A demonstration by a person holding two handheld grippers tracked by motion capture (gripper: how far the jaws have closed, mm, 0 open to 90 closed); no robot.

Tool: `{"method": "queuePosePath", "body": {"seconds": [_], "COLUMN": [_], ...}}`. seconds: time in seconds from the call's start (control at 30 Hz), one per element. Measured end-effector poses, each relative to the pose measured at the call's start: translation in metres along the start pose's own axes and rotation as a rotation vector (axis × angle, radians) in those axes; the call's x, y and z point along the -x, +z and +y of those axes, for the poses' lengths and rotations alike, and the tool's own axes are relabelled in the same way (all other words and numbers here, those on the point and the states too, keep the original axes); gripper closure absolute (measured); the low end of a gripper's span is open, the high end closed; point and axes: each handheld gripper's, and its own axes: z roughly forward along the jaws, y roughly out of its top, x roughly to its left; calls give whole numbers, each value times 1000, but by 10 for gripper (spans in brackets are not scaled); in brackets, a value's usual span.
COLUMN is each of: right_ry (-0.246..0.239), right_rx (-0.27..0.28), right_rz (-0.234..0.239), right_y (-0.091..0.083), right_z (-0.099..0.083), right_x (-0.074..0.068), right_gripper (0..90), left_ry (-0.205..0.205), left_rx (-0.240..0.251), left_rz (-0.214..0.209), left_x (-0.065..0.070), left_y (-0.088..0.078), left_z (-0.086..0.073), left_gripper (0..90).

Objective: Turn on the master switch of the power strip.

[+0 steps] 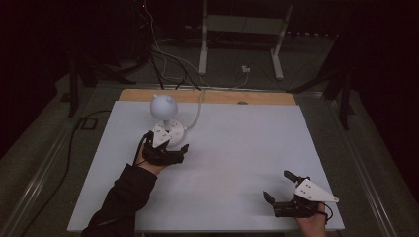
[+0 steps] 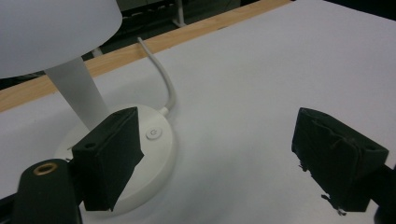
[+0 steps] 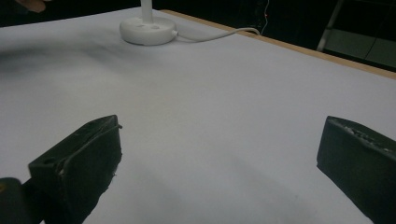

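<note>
Lamp (image 2: 70, 56): white, round shade, slim stem, disc base with 1 button (image 2: 152, 133), far left of table (image 1: 237, 163).
My left gripper (image 2: 217, 154): jaws apart, nothing clamped, at the base.

The left gripper (image 1: 170, 143) is held well forward over the left half of the table, at the end of a forearm in a dark sleeve (image 1: 123, 197) that is stretched up from the bottom edge. Its two black jaws are spread apart, with nothing pressed between the pads (image 2: 112, 156); the grey three-cornered plate is carried on top. The right gripper (image 1: 284, 186) is held low near the front right corner of the table, gripped by a bare hand (image 1: 312, 223). Its jaws are spread wide and empty, and are pointed toward the left.
</note>
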Motion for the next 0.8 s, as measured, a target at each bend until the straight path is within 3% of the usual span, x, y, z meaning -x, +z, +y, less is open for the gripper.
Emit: {"method": "queuePosePath", "body": {"seconds": [0.1, 0.27, 0.47, 0.57, 0.8], "right_ry": [1, 0, 2, 5, 6], "right_rx": [0, 1, 3, 1, 5], "right_rz": [0, 0, 2, 4, 3], "right_y": [0, 0, 0, 0, -1], "right_z": [0, 0, 0, -1, 0], "right_x": [0, 0, 0, 1, 1], "right_gripper": [0, 0, 0, 0, 0], "left_ry": [-17, -34, -48, -56, -66], "left_rx": [9, -2, 0, -5, -22], "left_rz": [2, 51, 80, 99, 94], "left_x": [-3, -7, -12, -12, -14], "left_y": [4, 11, 19, 25, 37], "left_z": [-2, -3, -1, 0, -1], "left_gripper": [288, 437, 608, 668, 785]}}
